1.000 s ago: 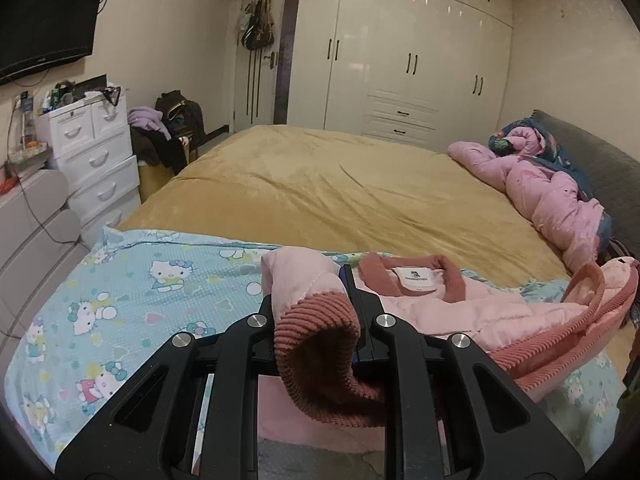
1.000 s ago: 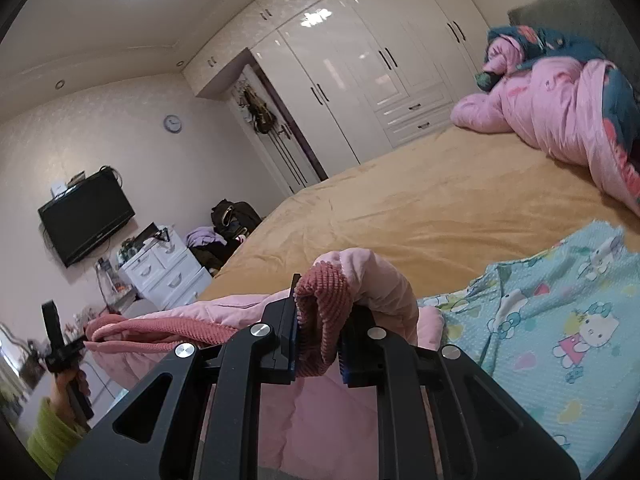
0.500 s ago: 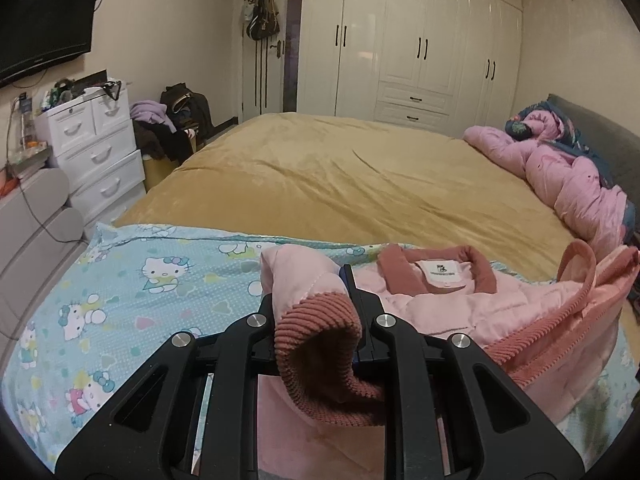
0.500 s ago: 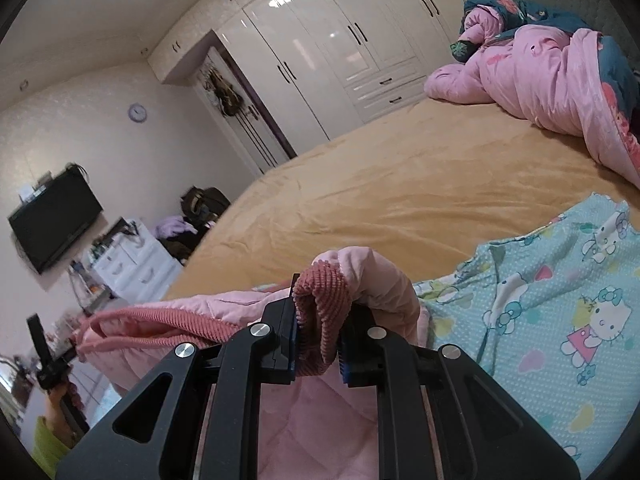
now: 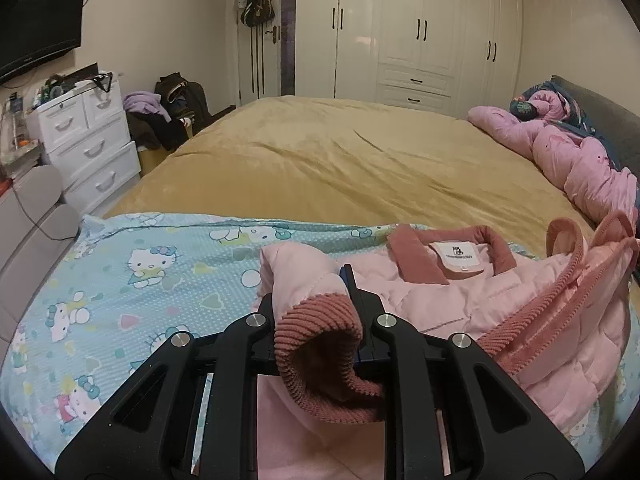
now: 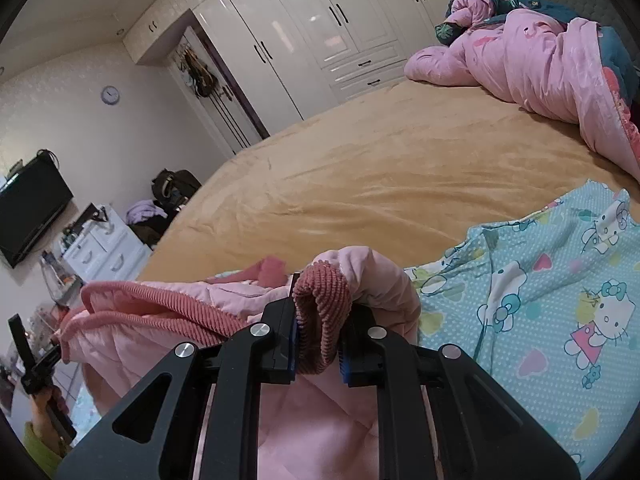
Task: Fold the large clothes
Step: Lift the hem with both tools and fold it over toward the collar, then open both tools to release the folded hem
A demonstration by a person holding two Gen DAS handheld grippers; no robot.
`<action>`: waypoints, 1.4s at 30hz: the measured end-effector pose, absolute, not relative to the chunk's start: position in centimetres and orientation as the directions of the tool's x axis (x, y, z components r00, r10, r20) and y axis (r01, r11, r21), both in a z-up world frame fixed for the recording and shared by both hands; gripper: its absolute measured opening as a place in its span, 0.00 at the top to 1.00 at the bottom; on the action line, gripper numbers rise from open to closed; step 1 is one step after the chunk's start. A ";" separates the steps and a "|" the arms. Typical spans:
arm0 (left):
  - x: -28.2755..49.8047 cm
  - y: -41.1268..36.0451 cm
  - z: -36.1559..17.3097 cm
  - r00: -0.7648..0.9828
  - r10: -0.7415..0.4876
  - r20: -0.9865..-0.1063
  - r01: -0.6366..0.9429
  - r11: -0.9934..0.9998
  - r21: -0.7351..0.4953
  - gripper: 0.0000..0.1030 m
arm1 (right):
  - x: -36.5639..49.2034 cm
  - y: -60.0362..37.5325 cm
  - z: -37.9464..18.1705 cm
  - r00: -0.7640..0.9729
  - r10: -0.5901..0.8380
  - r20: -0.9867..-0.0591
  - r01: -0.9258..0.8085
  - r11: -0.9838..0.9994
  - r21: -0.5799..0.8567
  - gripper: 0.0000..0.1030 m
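A pink quilted jacket [image 5: 460, 300] with dusty-red ribbed cuffs and collar lies on a blue Hello Kitty sheet [image 5: 132, 280] at the near end of the bed. My left gripper [image 5: 316, 320] is shut on one sleeve cuff [image 5: 320, 340], held just above the sheet. My right gripper [image 6: 320, 320] is shut on the other sleeve cuff [image 6: 322, 308]. The jacket body [image 6: 160, 316] stretches to the left in the right wrist view. The collar with its white label [image 5: 460, 256] faces up.
The bed has a mustard blanket [image 5: 340, 160]. A pink duvet [image 5: 560, 156] is heaped at the headboard on the right. White drawers [image 5: 88, 136] and a TV [image 5: 40, 32] are on the left. White wardrobes [image 5: 420, 32] line the far wall.
Both grippers have lowered with the cuffs toward the bed. The jacket has settled flatter on the sheet, and more of the collar and label shows.
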State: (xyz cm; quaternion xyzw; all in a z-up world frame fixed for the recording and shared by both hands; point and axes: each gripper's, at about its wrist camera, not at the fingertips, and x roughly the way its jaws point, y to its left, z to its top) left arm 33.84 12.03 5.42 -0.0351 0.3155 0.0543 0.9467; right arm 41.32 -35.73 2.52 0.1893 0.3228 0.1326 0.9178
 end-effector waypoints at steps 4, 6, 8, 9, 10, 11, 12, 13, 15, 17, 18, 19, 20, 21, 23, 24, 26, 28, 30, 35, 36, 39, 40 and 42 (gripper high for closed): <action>34.6 12.0 4.5 0.788 0.081 -0.610 -0.119 0.993 -0.021 0.88 | 42.3 -35.4 1.4 0.748 0.351 -0.564 -0.098 0.898 0.429 0.86; 35.1 11.8 4.1 0.783 0.086 -0.616 -0.115 0.993 -0.008 0.88 | 42.7 -35.4 0.9 0.742 0.350 -0.571 -0.087 0.896 0.435 0.86; 35.4 11.7 3.7 0.780 0.087 -0.620 -0.113 0.994 -0.002 0.88 | 43.0 -35.4 0.6 0.737 0.352 -0.577 -0.080 0.893 0.443 0.85; 35.5 11.6 3.6 0.779 0.087 -0.620 -0.113 0.994 -0.002 0.88 | 43.1 -35.4 0.4 0.733 0.358 -0.578 -0.075 0.888 0.455 0.85; 35.5 11.6 3.4 0.779 0.087 -0.621 -0.112 0.994 -0.001 0.88 | 43.3 -35.6 0.3 0.730 0.364 -0.578 -0.074 0.883 0.464 0.84; 35.6 11.6 3.3 0.778 0.088 -0.622 -0.111 0.994 0.001 0.88 | 43.4 -35.7 0.3 0.728 0.374 -0.575 -0.072 0.876 0.478 0.83; 35.6 11.6 3.2 0.777 0.087 -0.623 -0.111 0.994 0.000 0.88 | 43.3 -36.0 0.3 0.726 0.392 -0.565 -0.069 0.859 0.508 0.82; 35.7 11.6 3.1 0.776 0.085 -0.624 -0.111 0.994 -0.002 0.88 | 43.2 -36.3 0.3 0.723 0.416 -0.552 -0.069 0.838 0.541 0.80; 35.7 11.7 3.0 0.776 0.083 -0.625 -0.112 0.994 -0.007 0.88 | 43.0 -36.9 0.4 0.721 0.456 -0.522 -0.081 0.803 0.591 0.73; 35.7 11.8 2.8 0.776 0.078 -0.626 -0.112 0.994 -0.014 0.88 | 42.4 -37.5 0.7 0.726 0.510 -0.461 -0.111 0.749 0.654 0.52; 35.8 11.7 2.8 0.776 0.077 -0.625 -0.111 0.994 -0.016 0.88 | 41.9 -37.6 1.1 0.743 0.495 -0.451 -0.102 0.749 0.655 0.26; 35.8 11.7 2.8 0.776 0.079 -0.626 -0.112 0.994 -0.013 0.88 | 41.3 -37.5 1.6 0.760 0.474 -0.446 -0.099 0.761 0.641 0.15; 35.8 11.5 2.8 0.776 0.080 -0.626 -0.112 0.994 -0.012 0.87 | 40.8 -37.1 2.1 0.768 0.470 -0.435 -0.121 0.773 0.623 0.15; 35.8 11.5 2.7 0.776 0.076 -0.626 -0.110 0.994 -0.016 0.87 | 40.3 -36.5 2.6 0.770 0.473 -0.428 -0.146 0.785 0.603 0.15; 35.8 11.3 2.6 0.775 0.073 -0.628 -0.107 0.994 -0.017 0.86 | 39.2 -34.4 3.5 0.764 0.475 -0.437 -0.207 0.822 0.531 0.15; 35.9 11.2 2.6 0.775 0.076 -0.627 -0.106 0.994 -0.010 0.86 | 38.5 -32.8 3.8 0.753 0.480 -0.450 -0.252 0.842 0.477 0.15; 35.9 11.1 2.6 0.775 0.081 -0.627 -0.108 0.994 -0.006 0.86 | 37.2 -30.1 3.8 0.730 0.491 -0.475 -0.325 0.861 0.391 0.15; 35.9 11.2 2.6 0.775 0.080 -0.627 -0.111 0.994 -0.010 0.85 | 36.1 -26.7 3.2 0.695 0.486 -0.531 -0.403 0.874 0.273 0.15; 35.8 11.3 2.6 0.776 0.081 -0.625 -0.113 0.994 -0.012 0.84 | 35.5 -24.1 1.9 0.655 0.480 -0.584 -0.451 0.868 0.209 0.15; 35.2 11.1 2.9 0.786 0.077 -0.613 -0.116 0.993 -0.023 0.76 | 35.9 -20.1 -2.5 0.546 0.422 -0.723 -0.480 0.865 0.143 0.16; 35.0 11.1 3.1 0.791 0.072 -0.608 -0.113 0.993 -0.029 0.75 | 36.1 -19.7 -3.3 0.534 0.404 -0.742 -0.467 0.873 0.139 0.15; 34.4 11.1 3.6 0.803 0.054 -0.593 -0.106 0.993 -0.052 0.68 | 36.5 -19.6 -4.4 0.537 0.398 -0.744 -0.450 0.881 0.147 0.13; 34.3 11.1 3.8 0.808 0.046 -0.588 -0.102 0.993 -0.063 0.65 | 36.6 -19.7 -4.4 0.537 0.403 -0.741 -0.446 0.881 0.156 0.12; 33.9 10.9 4.2 0.817 0.039 -0.575 -0.100 0.992 -0.076 0.64 | 36.7 -19.9 -4.5 0.536 0.413 -0.737 -0.438 0.882 0.176 0.12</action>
